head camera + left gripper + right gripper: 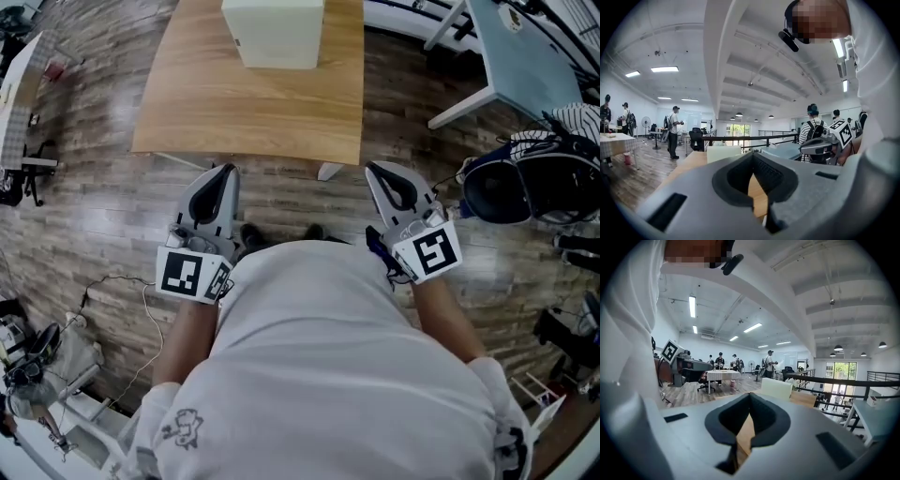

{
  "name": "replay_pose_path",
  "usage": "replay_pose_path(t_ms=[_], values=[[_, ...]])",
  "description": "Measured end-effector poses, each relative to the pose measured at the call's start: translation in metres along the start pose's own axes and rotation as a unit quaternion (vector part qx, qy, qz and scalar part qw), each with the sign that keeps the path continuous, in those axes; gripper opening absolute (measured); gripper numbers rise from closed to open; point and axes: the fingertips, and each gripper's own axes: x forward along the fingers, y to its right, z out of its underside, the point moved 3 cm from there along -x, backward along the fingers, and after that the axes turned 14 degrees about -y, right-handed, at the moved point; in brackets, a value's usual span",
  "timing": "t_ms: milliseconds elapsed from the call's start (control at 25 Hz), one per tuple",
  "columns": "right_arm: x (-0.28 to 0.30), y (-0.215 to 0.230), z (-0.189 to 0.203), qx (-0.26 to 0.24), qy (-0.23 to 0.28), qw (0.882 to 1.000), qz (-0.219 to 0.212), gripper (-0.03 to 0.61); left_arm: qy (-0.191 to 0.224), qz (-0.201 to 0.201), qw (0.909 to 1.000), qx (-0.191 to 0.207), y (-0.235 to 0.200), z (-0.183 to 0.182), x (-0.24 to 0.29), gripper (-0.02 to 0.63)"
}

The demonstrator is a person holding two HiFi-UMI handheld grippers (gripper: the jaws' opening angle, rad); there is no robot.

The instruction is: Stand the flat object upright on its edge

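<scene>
Left tool (223,178) and right tool (382,178), both pressed together and empty, sit short of the near edge of the table (216,103), with the cream flat block (275,33) resting straight ahead toward its far side, marginally nearer the left tool.

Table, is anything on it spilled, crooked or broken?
Nothing stands out. The part of the wooden table in view holds only a cream block, sitting straight to the table's edges. No spill or damage shows. The block's far end runs out of the head view.
</scene>
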Motion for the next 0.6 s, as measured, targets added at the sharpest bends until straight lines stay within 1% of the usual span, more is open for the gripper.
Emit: replay_pose_path(t_ms=[280, 600], values=[[-0.012, -0.028, 0.009, -0.004, 0.008, 1.0, -0.001, 0.005, 0.008, -0.011, 0.9999, -0.008, 0.002, 0.018, -0.031, 0.006], [-0.012, -0.022, -0.001, 0.005, 0.008, 1.0, 0.004, 0.005, 0.013, 0.001, 0.9998, -0.016, 0.001, 0.008, -0.027, 0.006]])
